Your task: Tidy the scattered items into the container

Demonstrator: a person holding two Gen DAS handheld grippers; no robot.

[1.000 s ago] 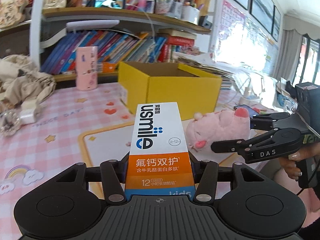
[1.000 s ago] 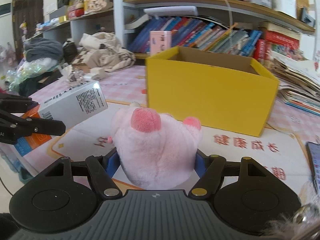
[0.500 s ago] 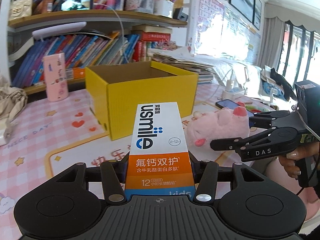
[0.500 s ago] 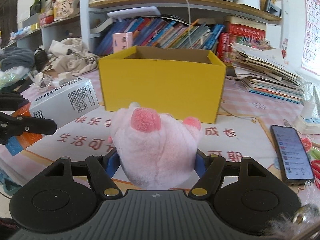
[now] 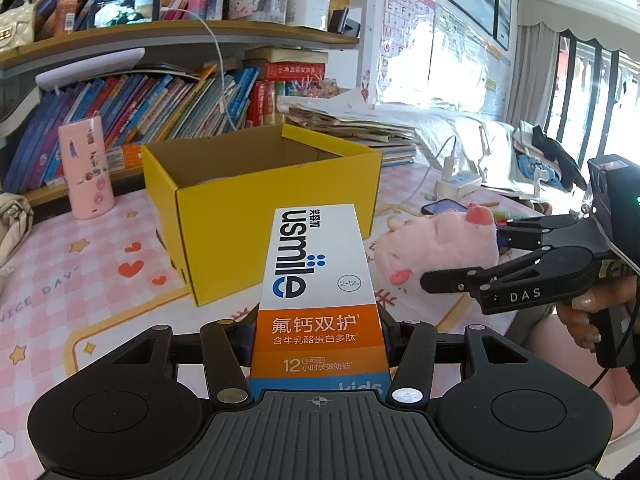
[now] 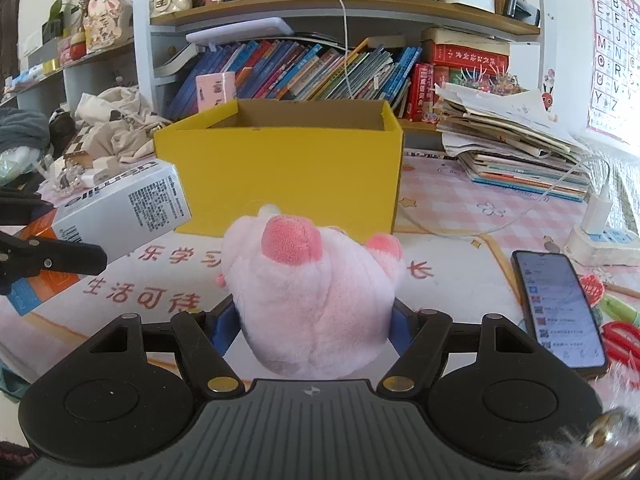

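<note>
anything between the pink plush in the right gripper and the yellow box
Only bare printed mat lies between pink plush and yellow box, shown in the right wrist view.

- The toothpaste box (image 5: 320, 288) reads "usmile", "2-12", "12" and "kids", with the Chinese line 氟钙双护 on its orange band.
- The right tongs (image 5: 464, 252) carry "DAS" in white on the side of one arm.
- The tablecloth (image 5: 40, 292) on the bench shows "NICE DAY".
- The wall poster (image 6: 616, 40) lists alphabet letters, among them A, E, J, M, N, R, V, Y, Z.
</note>
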